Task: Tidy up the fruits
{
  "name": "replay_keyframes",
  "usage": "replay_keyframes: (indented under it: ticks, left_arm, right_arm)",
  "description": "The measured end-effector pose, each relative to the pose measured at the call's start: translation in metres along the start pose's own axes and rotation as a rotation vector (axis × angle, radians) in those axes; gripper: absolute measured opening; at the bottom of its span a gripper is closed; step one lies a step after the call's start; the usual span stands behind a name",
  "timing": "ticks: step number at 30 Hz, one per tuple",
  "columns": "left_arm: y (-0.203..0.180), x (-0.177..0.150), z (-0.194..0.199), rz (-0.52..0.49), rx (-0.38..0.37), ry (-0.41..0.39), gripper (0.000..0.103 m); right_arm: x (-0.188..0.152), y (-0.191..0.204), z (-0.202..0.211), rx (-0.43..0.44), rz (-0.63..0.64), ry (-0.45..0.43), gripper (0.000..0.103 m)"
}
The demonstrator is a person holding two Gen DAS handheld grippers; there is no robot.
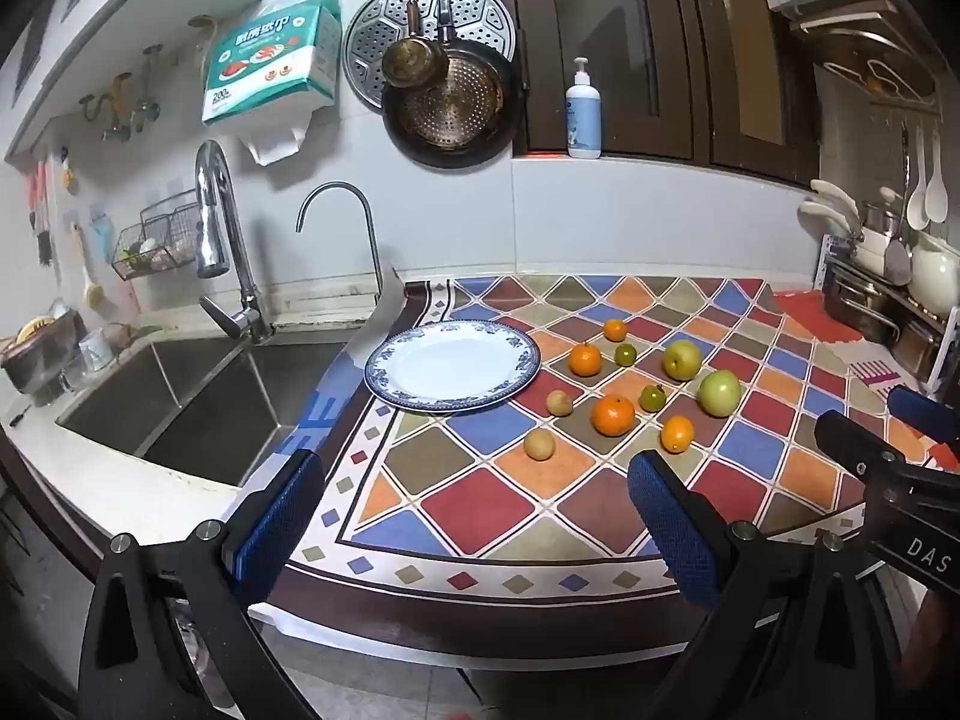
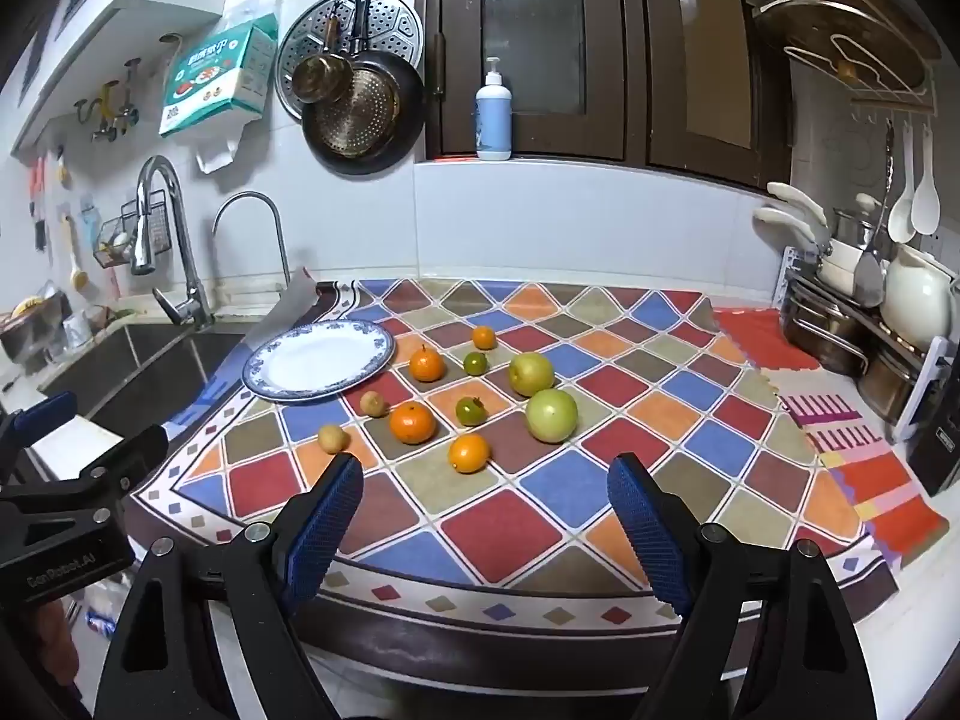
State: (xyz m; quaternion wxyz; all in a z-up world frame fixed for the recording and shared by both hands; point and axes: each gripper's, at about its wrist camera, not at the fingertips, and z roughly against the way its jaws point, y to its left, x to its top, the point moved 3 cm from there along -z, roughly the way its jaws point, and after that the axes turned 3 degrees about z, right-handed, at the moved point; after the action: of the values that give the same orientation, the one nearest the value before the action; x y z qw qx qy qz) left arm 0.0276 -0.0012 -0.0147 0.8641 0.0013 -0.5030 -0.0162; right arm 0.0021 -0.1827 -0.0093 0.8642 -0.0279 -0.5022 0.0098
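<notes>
A white plate with a blue rim (image 1: 390,381) (image 2: 264,375) lies empty on the chequered mat, left of the fruit. Several fruits lie loose to its right: oranges (image 1: 613,415) (image 2: 412,423), two green apples (image 1: 719,393) (image 2: 551,415), small green citrus (image 1: 652,399) (image 2: 471,411) and small tan fruits (image 1: 539,444) (image 2: 333,438). My left gripper (image 1: 474,522) is open and empty above the mat's near edge. My right gripper (image 2: 483,510) is open and empty, near the front of the fruit group. Each gripper shows at the other view's edge.
A steel sink (image 1: 168,402) with two taps lies left of the mat. A dish rack with pots and a white kettle (image 2: 915,294) stands at the right. A soap bottle (image 1: 583,111) stands on the back ledge. Pans hang on the wall.
</notes>
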Motion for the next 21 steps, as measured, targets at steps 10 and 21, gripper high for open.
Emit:
replay_keyframes:
  ticks: [10,21]
  left_arm:
    - [0.001,0.006,0.006,-0.003,0.021,-0.014,0.103]
    - [-0.001,0.003,0.014,-0.005,0.014,-0.025,0.103]
  right_arm:
    - [0.002,0.002,0.000,0.010,-0.007,0.011,0.084]
    - [-0.001,-0.001,0.004,0.027,-0.010,-0.003,0.084]
